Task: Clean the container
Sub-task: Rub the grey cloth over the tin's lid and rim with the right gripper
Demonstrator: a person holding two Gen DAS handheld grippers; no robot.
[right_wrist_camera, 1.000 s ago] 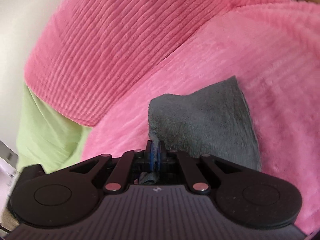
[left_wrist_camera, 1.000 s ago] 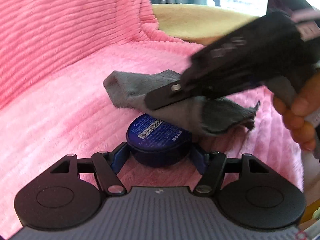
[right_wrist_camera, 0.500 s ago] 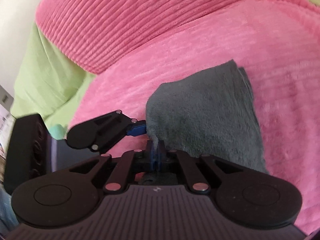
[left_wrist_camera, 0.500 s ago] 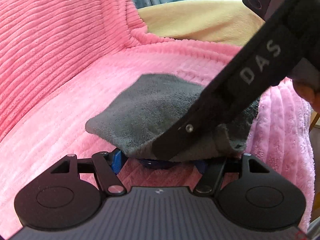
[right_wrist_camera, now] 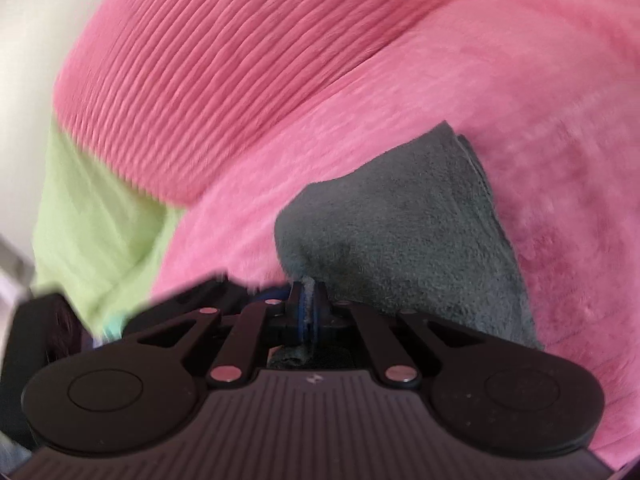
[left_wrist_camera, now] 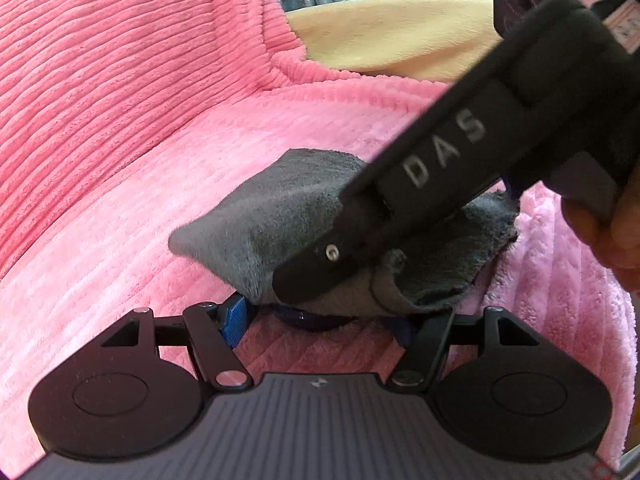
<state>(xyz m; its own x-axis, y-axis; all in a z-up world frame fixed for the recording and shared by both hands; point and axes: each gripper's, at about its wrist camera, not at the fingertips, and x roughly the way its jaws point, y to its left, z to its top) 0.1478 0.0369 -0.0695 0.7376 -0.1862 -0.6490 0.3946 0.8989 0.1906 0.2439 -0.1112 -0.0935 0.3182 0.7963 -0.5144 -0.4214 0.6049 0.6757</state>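
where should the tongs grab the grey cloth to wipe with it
By a bunched edge, coming in low from the near side, as the right tongs already do: shut on a fold of the grey cloth. That leaves its broad, limp body free to drape over the blue container, which the left tongs grip at its sides on the pink blanket.

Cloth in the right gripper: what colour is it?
Plain grey cloth, no pattern; clearest in the right wrist view.
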